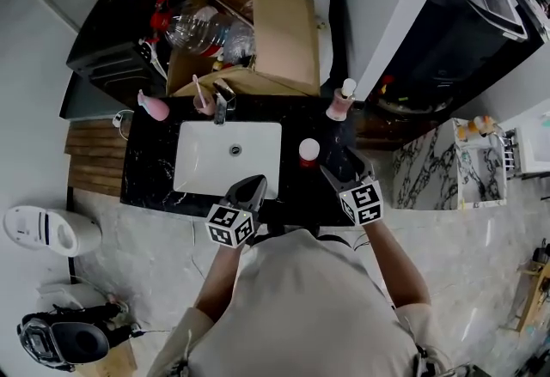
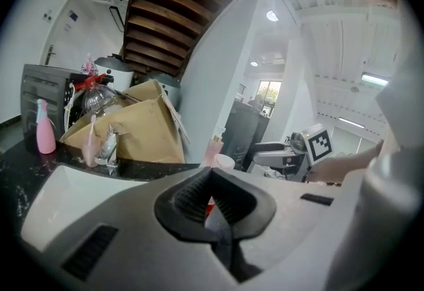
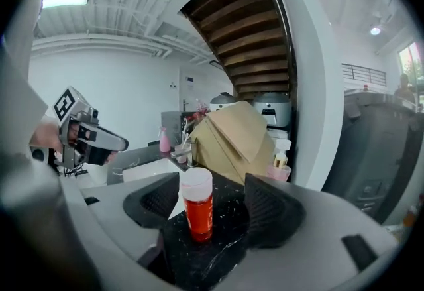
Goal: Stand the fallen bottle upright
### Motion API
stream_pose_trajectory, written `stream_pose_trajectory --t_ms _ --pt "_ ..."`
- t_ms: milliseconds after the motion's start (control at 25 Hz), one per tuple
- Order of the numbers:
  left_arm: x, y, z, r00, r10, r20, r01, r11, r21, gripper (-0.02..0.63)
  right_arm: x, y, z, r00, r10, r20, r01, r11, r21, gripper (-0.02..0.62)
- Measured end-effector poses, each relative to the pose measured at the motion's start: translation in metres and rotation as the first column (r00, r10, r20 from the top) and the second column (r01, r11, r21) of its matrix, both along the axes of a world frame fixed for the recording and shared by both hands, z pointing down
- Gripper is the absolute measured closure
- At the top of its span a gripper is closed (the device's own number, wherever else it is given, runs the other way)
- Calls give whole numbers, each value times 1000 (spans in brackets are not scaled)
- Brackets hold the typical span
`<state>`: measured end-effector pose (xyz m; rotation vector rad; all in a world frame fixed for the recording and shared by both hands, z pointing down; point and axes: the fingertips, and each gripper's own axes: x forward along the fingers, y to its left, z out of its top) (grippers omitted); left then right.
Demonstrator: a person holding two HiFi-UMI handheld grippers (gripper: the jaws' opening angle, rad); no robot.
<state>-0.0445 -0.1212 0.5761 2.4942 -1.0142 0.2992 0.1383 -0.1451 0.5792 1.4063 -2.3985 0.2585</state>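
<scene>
The left tool [image 1: 253, 185] [image 2: 212, 180] hovers over the desk's [image 1: 155, 169] front edge by the sink's [image 1: 206, 165] near right corner, its pads drawn narrow with nothing between them. The right tool [image 1: 344, 167] [image 3: 213, 205] sits beside it at the front edge, jaws wide. The red bottle [image 1: 308, 151] [image 3: 198, 203] with a white cap stands upright just ahead of that tool, on the strip right of the sink. It lines up between the pads and seems to touch neither. Its red label carries print too small to read. Each tool's cube shows black-and-white square markers.

The desk is black stone veined white, with a white basin. Along its back edge stand a pink bottle [image 1: 155, 106], a faucet [image 1: 222, 102] and, at the back right corner, a pump bottle [image 1: 341, 100]. Behind rises a cardboard box [image 1: 275, 23]. The floor [image 1: 464, 246] is pale marbled tile, and a wooden stair underside [image 3: 252, 38] hangs overhead.
</scene>
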Motion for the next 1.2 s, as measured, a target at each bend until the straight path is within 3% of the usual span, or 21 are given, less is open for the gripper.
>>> stream_pose_trajectory --t_ms 200,400,800,1080,1200 --pt "3 -1 -9 1000 10 -5 -10 1000 22 598 17 16 -26 987 62 -147 -43 991 127 282" --pt "4 -4 -18 1000 20 -3 -20 999 42 598 35 27 -47 976 134 -171 -99 976 195 334" --pt "9 -7 -43 999 37 17 -39 993 107 598 52 40 -65 974 199 -105 -174 962 209 466" --pt "11 -7 -50 999 43 14 -44 992 120 598 51 44 -74 979 196 -62 -181 966 186 533" --pt "11 -7 -50 999 45 12 -46 991 123 598 48 45 -75 985 174 -3 -171 971 164 557"
